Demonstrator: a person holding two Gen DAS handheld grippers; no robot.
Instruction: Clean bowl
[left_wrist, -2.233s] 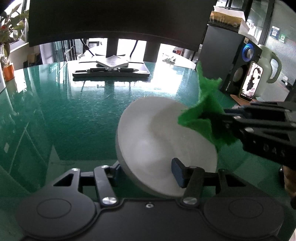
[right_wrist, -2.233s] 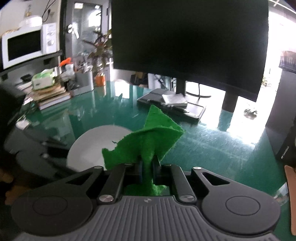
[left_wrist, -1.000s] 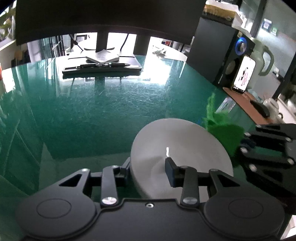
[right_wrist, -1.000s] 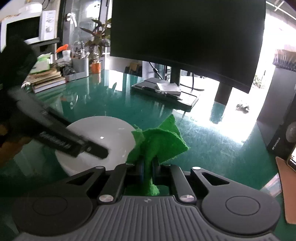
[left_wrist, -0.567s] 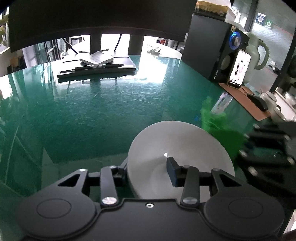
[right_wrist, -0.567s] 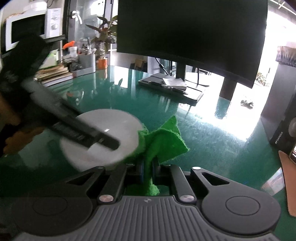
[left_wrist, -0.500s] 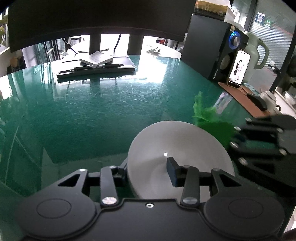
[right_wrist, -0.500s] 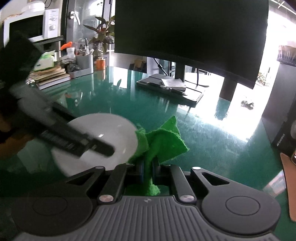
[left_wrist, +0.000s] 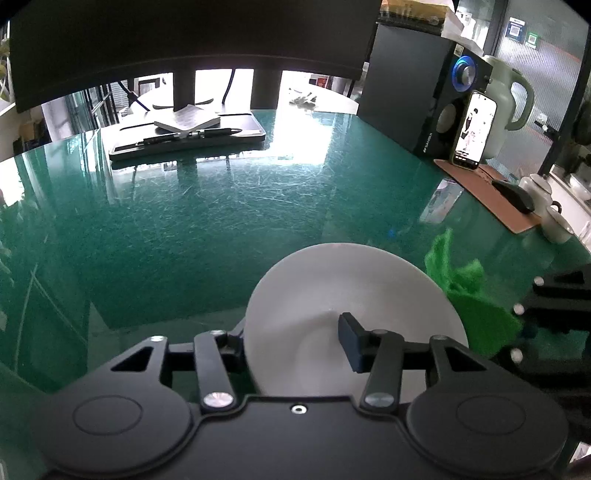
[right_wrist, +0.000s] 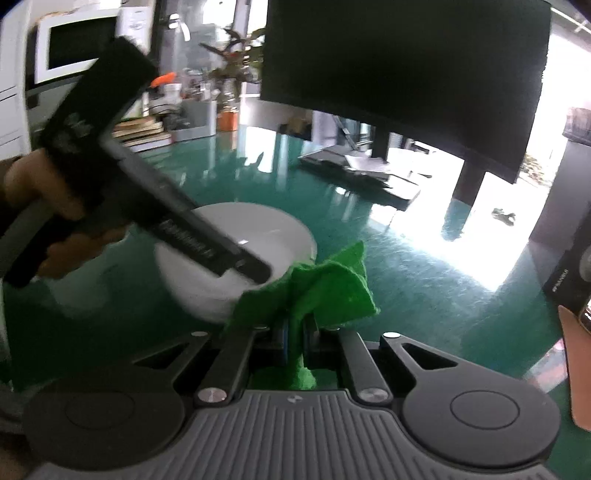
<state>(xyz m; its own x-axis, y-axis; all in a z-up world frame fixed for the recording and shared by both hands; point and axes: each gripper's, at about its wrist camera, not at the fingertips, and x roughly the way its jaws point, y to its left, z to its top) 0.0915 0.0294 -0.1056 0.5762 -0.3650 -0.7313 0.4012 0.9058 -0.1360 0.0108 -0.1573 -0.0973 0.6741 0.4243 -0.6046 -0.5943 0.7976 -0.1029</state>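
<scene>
The white bowl (left_wrist: 351, 280) rests upright on the green glass table (left_wrist: 221, 221). My left gripper (left_wrist: 291, 336) straddles its near-left wall, one finger outside and the blue pad (left_wrist: 349, 339) inside. Its jaws are opening and the wall stands between them. From the right wrist view that finger (right_wrist: 207, 240) reaches down into the bowl (right_wrist: 258, 229), with a hand behind it. My right gripper (right_wrist: 295, 325) is shut on a crumpled green cloth (right_wrist: 325, 291), just right of the bowl's rim. The left wrist view shows the cloth (left_wrist: 476, 317) and right gripper (left_wrist: 528, 325) beside the bowl.
A large monitor (left_wrist: 184, 33) and a black tray (left_wrist: 184, 140) with notebook and pen stand at the back. On the right are a speaker (left_wrist: 417, 99), a phone (left_wrist: 471, 129), a kettle (left_wrist: 506, 107), and a mouse (left_wrist: 515, 194) on a brown mat. Books (right_wrist: 144, 133) and plants sit far left.
The bowl, tilted up with the cloth inside earlier, now sits flat on the table. The cloth has drawn out to the bowl's right side. The left jaws have spread wider.
</scene>
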